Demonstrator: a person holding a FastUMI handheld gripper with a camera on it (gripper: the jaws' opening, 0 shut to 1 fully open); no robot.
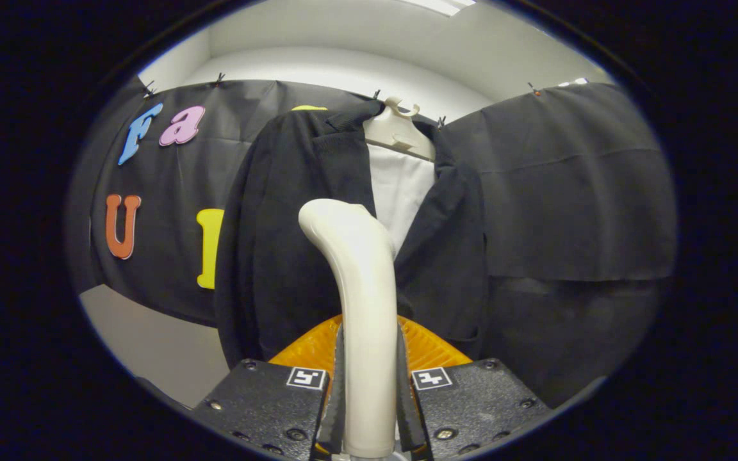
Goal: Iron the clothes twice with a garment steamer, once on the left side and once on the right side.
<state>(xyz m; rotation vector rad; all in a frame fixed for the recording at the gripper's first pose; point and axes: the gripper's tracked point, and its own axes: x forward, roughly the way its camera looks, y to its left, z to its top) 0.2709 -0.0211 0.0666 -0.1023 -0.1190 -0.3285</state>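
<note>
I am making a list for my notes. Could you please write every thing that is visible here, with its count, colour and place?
garment steamer handle: one, cream white, upright between the claw's fingers, curving toward the jacket
jacket: one, black, hanging open just beyond the steamer
hanger: one, cream white, at the jacket's collar
inner garment: one, white, inside the open jacket
ribbed part: one, orange, low behind the handle
booth cloth: black, behind the jacket
wall: white, above the cloth
claw: one, both fingers pressed on the handle
</note>
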